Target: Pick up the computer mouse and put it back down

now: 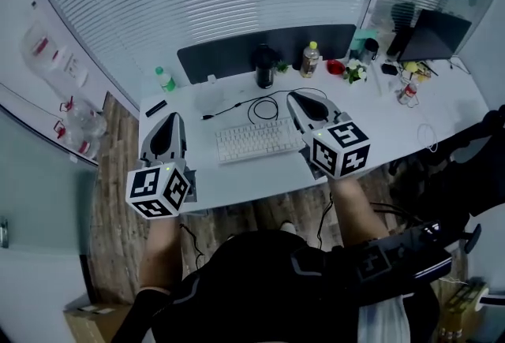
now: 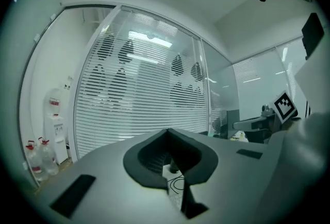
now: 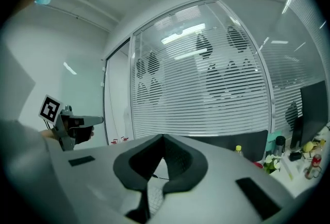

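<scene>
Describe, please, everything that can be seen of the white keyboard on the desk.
The keyboard is white and compact, with close rows of pale keys; it looks like plastic. It lies flat near the front edge of the white desk, a little askew to that edge. It sits between the left gripper and the right gripper, which covers its right end in the head view. A black cable loops behind it.

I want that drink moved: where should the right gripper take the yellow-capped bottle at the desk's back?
Grip the bottle round its body below the cap, coming level from the near edge of the desk: it stands upright with the dark partition behind it, so the front looks clearest.
</scene>
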